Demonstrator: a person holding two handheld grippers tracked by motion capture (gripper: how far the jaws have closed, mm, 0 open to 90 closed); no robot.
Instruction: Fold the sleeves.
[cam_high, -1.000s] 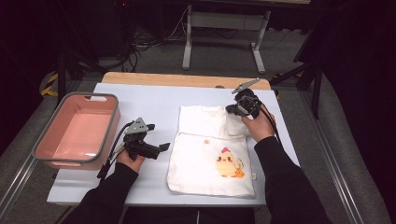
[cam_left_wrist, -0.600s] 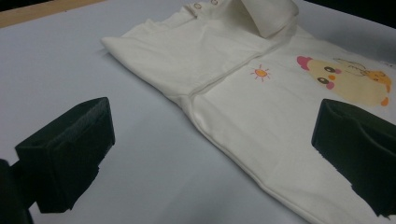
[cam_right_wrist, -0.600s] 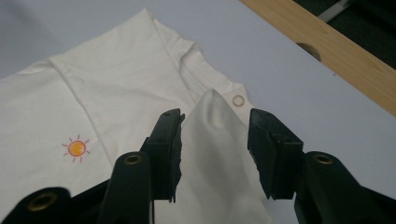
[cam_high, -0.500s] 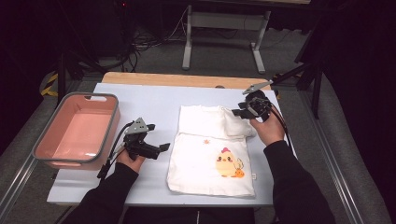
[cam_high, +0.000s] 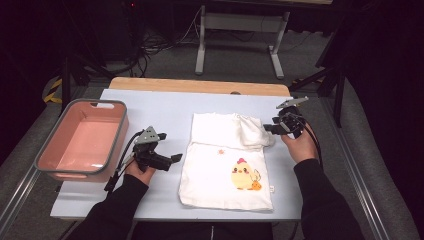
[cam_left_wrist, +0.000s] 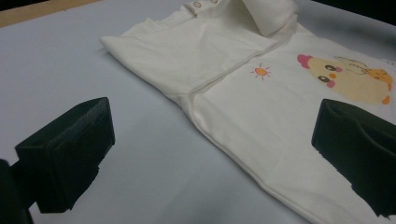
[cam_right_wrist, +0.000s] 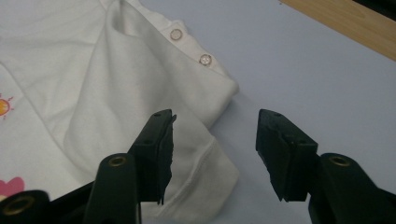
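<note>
A white baby shirt (cam_high: 225, 170) with a yellow chick print lies flat on the pale table (cam_high: 150, 110). Its right sleeve (cam_high: 252, 132) is folded inward over the chest. My right gripper (cam_high: 270, 125) hovers just right of that sleeve, its jaws having just been opening. In the right gripper view the gripper (cam_right_wrist: 217, 123) is open; the sleeve cuff (cam_right_wrist: 205, 172) lies under and beside the left jaw, not pinched. Snap buttons (cam_right_wrist: 176, 33) show on the shoulder. My left gripper (cam_high: 172, 161) rests open beside the shirt's left edge (cam_left_wrist: 205, 121), holding nothing.
A pink tub (cam_high: 44, 150) stands at the table's left side, close to my left hand. A wooden strip (cam_high: 200, 86) runs along the far edge. Dark floor, cables and a metal stand lie beyond the table.
My right gripper has opened, let go of the sleeve and moved right off the shirt. The sleeve now lies folded on the shirt. The left gripper has stayed in place.
</note>
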